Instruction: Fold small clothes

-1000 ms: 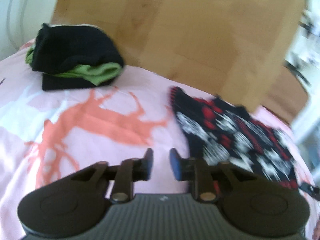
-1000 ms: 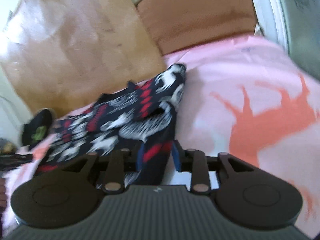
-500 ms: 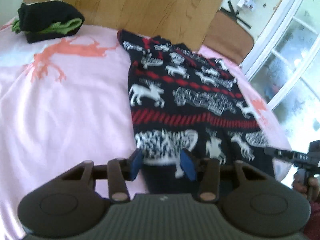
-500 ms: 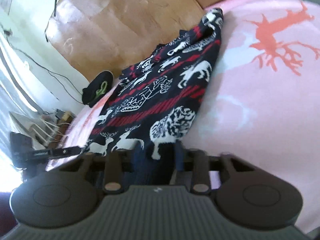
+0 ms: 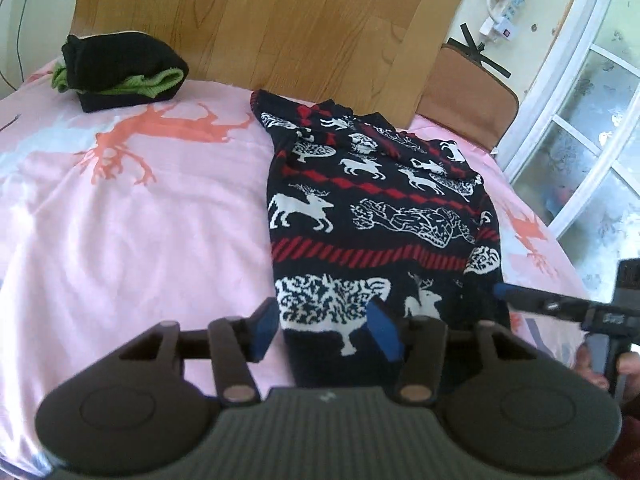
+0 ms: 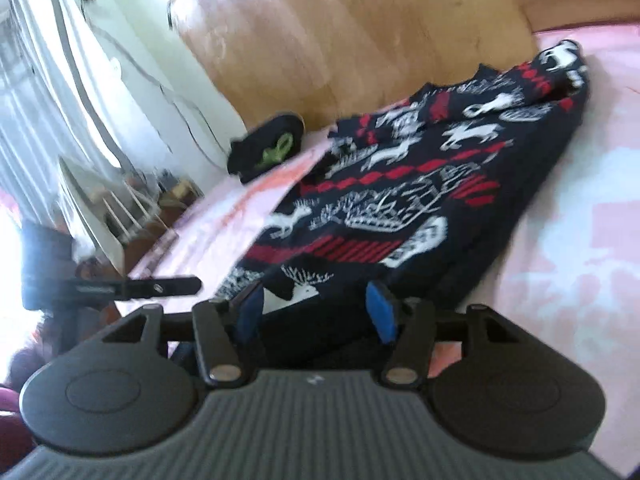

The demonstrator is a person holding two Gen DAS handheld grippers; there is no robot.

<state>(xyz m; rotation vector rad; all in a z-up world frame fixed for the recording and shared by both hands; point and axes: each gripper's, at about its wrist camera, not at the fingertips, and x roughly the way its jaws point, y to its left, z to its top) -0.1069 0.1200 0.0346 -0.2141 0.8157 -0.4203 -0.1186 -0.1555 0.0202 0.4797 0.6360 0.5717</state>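
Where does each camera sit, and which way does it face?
Left wrist: on the left gripper, facing across the bed to the headboard; right gripper shows.
Right wrist: on the right gripper, tilted, facing along the sweater; left gripper shows.
Both see the sweater, the folded pile and the headboard.

You're in a home bedroom: pink bedspread (image 5: 140,220) under your grippers, wooden headboard (image 5: 280,20) ahead, window (image 5: 592,128) right.
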